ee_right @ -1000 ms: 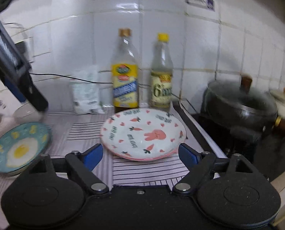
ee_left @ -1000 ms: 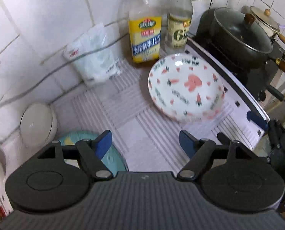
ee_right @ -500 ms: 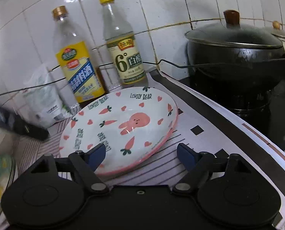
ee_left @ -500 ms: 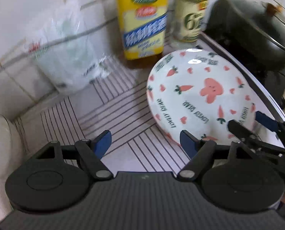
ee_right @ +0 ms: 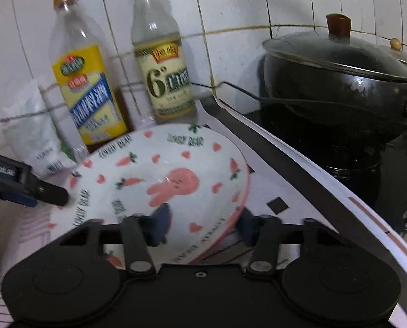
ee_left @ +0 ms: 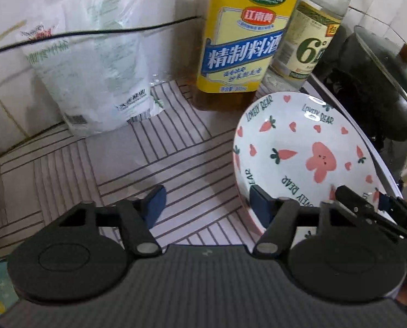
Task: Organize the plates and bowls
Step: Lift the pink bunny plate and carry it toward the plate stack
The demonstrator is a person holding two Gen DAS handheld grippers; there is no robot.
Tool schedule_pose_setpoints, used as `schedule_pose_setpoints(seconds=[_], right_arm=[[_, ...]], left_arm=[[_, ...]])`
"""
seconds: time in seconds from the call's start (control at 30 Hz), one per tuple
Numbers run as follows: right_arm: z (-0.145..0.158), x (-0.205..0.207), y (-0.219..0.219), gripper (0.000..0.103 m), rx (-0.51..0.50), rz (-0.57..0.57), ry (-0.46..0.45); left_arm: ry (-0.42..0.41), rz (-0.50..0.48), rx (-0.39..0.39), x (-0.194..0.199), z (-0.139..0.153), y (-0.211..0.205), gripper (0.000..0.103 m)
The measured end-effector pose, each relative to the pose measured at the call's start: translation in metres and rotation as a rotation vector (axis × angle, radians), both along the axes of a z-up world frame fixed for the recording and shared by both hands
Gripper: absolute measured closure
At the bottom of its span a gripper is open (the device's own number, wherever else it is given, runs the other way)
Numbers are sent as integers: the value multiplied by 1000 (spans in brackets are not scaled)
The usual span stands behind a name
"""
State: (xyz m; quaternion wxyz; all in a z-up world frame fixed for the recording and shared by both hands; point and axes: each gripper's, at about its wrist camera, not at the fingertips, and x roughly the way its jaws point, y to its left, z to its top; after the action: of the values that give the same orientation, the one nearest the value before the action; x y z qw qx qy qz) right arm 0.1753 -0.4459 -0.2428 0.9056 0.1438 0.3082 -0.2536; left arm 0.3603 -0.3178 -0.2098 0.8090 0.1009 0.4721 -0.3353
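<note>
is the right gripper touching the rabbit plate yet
Touching: in the right wrist view the right gripper, jaws just closing, straddles the rabbit plate's rim, which looks lifted.

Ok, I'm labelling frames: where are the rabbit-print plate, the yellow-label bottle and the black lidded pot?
White rabbit-print ceramic plate (ee_left: 307, 147), left wrist view, inner face.
Clear bottle with yellow label (ee_left: 244, 41), left wrist view, label.
Black lidded pot (ee_right: 337, 82), right wrist view, side wall.
</note>
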Motion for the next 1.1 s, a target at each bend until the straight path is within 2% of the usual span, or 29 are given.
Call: schedule_pose_setpoints(seconds=[0.03, 0.07, 0.17, 0.27, 0.4, 0.53, 0.57, 0.67, 0.83, 1.0, 1.1], right_arm=[[0, -1, 0, 54, -1, 1, -2], [0, -2, -1, 55, 1, 5, -6], [0, -5, -4, 59, 17, 3, -17], [-1, -7, -5, 60, 13, 10, -31], [-4, -10, -4, 61, 3, 15, -54], [-5, -12, -3, 67, -14, 3, -66], [-4, -12, -4, 69, -10, -2, -65], [-1, -12, -7, 73, 12, -12, -56], [3, -16, 1, 74, -15, 61, -49], [3, -22, 7, 74, 40, 107, -70], [6, -26, 16, 74, 57, 117, -94]], left_arm=[[19, -19, -36, 1, 0, 1, 59], [38, -27, -56, 1, -1, 1, 68], [45, -47, -66, -2, -1, -5, 82], [31, -65, -57, -7, -3, -13, 88], [52, -55, -67, -9, -11, -19, 87], [190, 80, -145, 1, -18, -10, 88], [188, 87, -149, -1, -19, -10, 88], [111, 48, -101, -12, -15, -15, 87], [109, 29, -66, -18, -8, -4, 87], [36, -10, -24, -35, 8, 10, 87], [10, -9, -28, -42, 20, 22, 86]])
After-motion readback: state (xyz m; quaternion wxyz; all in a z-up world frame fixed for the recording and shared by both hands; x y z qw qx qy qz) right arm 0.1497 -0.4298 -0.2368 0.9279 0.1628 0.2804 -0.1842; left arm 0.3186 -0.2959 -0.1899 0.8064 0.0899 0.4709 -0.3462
